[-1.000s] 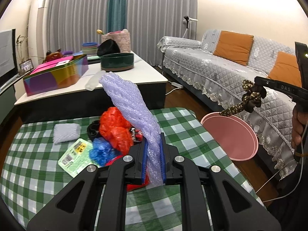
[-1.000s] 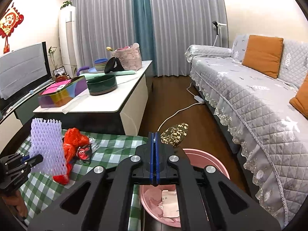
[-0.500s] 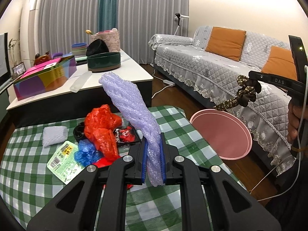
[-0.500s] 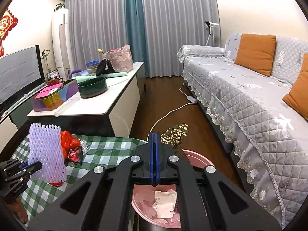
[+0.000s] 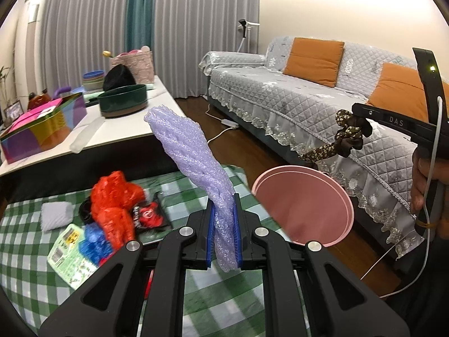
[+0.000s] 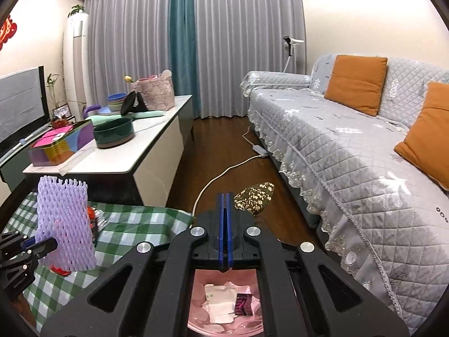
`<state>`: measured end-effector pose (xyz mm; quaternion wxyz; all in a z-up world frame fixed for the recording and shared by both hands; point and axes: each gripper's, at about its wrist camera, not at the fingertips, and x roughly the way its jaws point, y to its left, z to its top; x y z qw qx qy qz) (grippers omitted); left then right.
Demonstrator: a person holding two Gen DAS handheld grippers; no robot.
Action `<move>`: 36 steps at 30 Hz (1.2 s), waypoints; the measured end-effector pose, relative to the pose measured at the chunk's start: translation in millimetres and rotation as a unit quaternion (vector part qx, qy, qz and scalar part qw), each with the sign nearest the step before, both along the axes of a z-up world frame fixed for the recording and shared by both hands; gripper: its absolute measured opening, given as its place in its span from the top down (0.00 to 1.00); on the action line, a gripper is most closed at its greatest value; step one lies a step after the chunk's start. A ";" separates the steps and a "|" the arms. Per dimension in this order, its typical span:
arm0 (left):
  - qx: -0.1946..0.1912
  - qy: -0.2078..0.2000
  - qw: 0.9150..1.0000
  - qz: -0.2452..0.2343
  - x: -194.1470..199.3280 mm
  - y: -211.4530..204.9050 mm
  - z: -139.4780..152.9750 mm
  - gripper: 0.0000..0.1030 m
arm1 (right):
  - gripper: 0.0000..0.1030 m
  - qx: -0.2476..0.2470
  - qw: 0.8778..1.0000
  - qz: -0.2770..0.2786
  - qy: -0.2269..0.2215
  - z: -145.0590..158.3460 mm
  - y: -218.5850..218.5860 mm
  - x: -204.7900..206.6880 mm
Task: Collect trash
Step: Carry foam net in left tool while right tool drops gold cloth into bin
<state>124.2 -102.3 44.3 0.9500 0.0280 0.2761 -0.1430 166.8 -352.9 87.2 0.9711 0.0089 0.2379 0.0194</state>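
Note:
My left gripper (image 5: 223,227) is shut on a purple foam net sleeve (image 5: 193,157), held upright above the green checked table (image 5: 25,275); the sleeve also shows in the right wrist view (image 6: 63,224). My right gripper (image 6: 225,219) is shut on a dark floral cloth (image 6: 255,196) and holds it over the pink trash bin (image 6: 224,309), which has paper scraps inside. In the left wrist view the cloth (image 5: 345,137) hangs above the bin (image 5: 303,205). Red bags (image 5: 115,205), a blue bag (image 5: 94,241), a green-white packet (image 5: 70,255) and a white pad (image 5: 54,214) lie on the table.
A white coffee table (image 6: 118,157) with a colourful box (image 6: 61,146), a dark green bowl (image 6: 113,132) and a basket stands behind. A grey sofa (image 6: 350,146) with orange cushions runs along the right. A white cable (image 6: 224,171) lies on the wooden floor.
Both grippers have shifted right toward the bin. The right gripper now sits more directly over it with the cloth. Both grips are unchanged.

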 end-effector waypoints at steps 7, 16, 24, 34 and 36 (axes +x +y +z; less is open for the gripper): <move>-0.001 0.002 1.000 -0.024 11.7 -29.8 -1.5 0.89 | 0.98 0.008 1.000 -0.024 0.009 -10.3 -18.7 6.4; 0.000 0.007 0.999 -0.054 31.5 -65.2 -7.2 0.89 | 0.98 0.007 0.999 -0.045 0.019 -21.4 -30.8 16.7; 0.012 0.025 0.997 -0.071 55.4 -95.2 -23.7 0.89 | 0.98 0.009 0.998 -0.062 0.021 -26.5 -42.0 23.2; 0.011 0.050 0.992 -0.112 71.8 -117.2 -35.0 0.80 | 0.86 0.019 0.996 -0.085 0.035 -34.0 -56.1 32.0; 0.013 0.049 0.993 -0.102 71.8 -114.9 -34.4 0.67 | 0.65 0.026 0.995 -0.093 0.032 -33.8 -59.0 31.3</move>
